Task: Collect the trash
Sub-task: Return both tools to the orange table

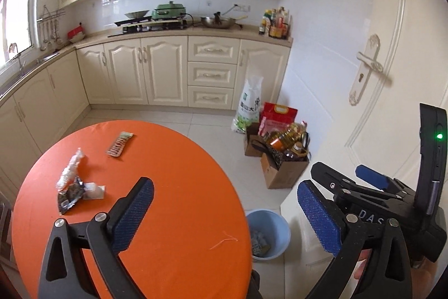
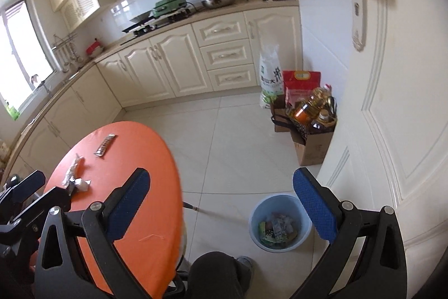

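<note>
An orange round table holds trash: a striped snack wrapper, a crumpled clear plastic wrapper, a dark foil packet and a small white packet. A blue bin with wrappers inside stands on the floor right of the table; it also shows in the left wrist view. My left gripper is open and empty above the table's right edge. My right gripper is open and empty above the floor, beside the bin. The right gripper also shows in the left wrist view.
Cardboard boxes with oil bottles and rice bags stand by the white door. Cream cabinets line the far wall. A person's knee is below, by the table.
</note>
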